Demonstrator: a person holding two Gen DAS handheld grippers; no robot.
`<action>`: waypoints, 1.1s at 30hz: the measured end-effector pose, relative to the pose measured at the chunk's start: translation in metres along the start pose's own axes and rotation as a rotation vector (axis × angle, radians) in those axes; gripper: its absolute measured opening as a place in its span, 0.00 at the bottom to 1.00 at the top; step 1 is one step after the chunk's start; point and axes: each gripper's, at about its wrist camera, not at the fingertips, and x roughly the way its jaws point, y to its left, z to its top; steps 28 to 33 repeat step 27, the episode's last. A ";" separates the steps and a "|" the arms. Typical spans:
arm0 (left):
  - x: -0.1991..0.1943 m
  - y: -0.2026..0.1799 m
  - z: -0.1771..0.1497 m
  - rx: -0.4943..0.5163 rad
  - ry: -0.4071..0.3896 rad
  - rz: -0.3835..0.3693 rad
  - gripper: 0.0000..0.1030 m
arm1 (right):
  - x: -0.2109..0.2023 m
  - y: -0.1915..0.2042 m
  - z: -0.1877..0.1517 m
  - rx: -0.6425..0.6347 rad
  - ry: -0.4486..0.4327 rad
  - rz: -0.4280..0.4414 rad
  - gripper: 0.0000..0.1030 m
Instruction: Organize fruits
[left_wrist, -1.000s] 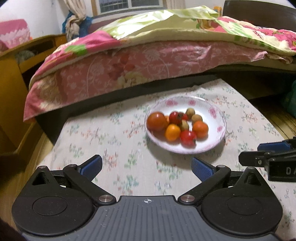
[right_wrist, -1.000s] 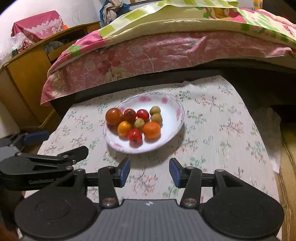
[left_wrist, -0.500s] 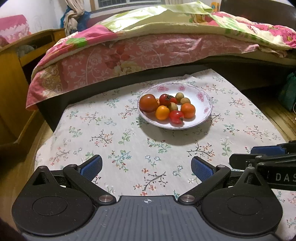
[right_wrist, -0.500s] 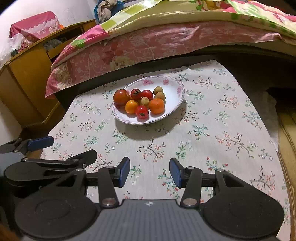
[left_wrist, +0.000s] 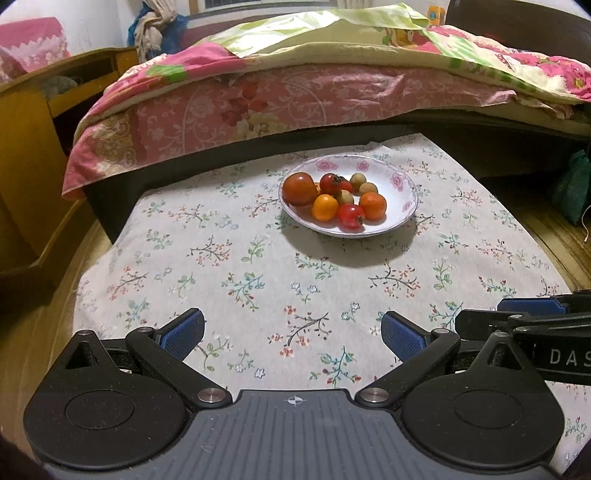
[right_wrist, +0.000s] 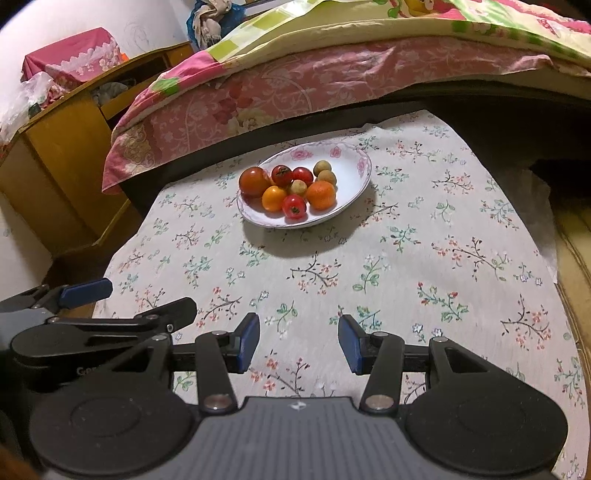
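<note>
Your left gripper and right gripper hang open, empty; all fruits seemingly sit in the plate; next, withdraw.

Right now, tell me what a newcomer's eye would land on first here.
First, the white flowered plate of red, orange and small brownish fruit, sitting toward the far side of the floral tablecloth. Behind it, the bed's bright pink quilt hangs down. Nearest, the left gripper and right gripper stand open and empty.

Two wrist fisheyes side by side, angled down over the tablecloth, both sharing the fruit plate ahead, bed beyond
</note>
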 end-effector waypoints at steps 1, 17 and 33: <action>-0.001 0.000 -0.001 -0.002 0.000 0.001 1.00 | -0.001 0.000 -0.001 0.000 0.001 0.001 0.45; -0.005 0.003 -0.008 -0.011 0.004 0.005 1.00 | -0.004 0.006 -0.009 -0.014 0.008 0.000 0.45; -0.002 0.003 -0.008 -0.012 0.006 0.014 1.00 | -0.002 0.007 -0.009 -0.016 0.010 0.002 0.45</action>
